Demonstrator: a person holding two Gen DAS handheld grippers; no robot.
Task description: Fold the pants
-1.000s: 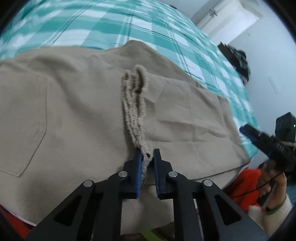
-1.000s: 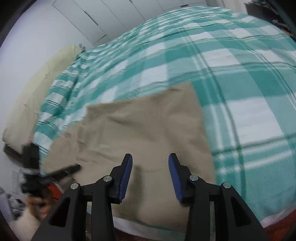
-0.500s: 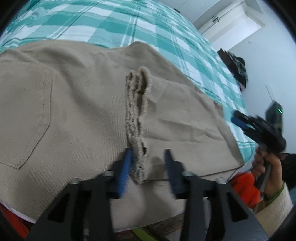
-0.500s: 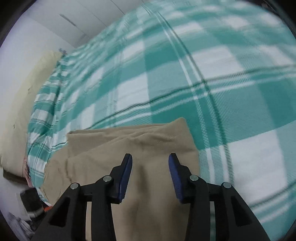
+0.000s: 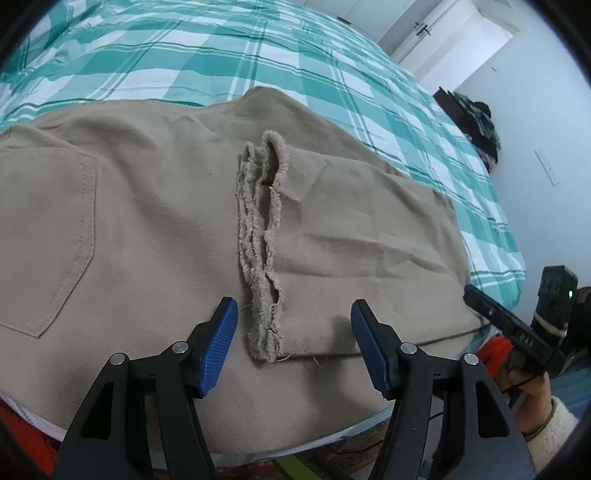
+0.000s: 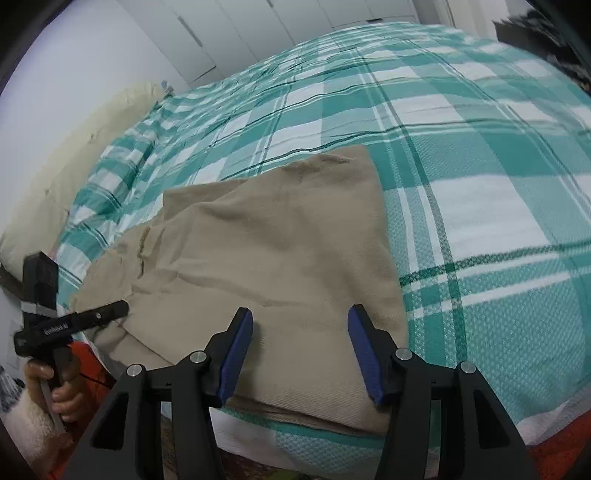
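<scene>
Beige pants lie folded on a teal plaid bed, with the frayed leg hems stacked across the seat beside a back pocket. My left gripper is open and empty, just above the near end of the frayed hems. In the right wrist view the pants lie flat, folded end towards me. My right gripper is open and empty over that near folded edge. Each gripper shows in the other's view, the right one and the left one off the bed edge.
The teal and white plaid bedspread stretches far behind the pants. A cream pillow lies at the head, left. White closet doors stand beyond. Dark clothing sits by the wall. Orange fabric lies below the bed edge.
My left gripper has let go of the frayed hems and opened wide; the hems now lie on the pants. My right gripper has swung back over the folded end, still open.
</scene>
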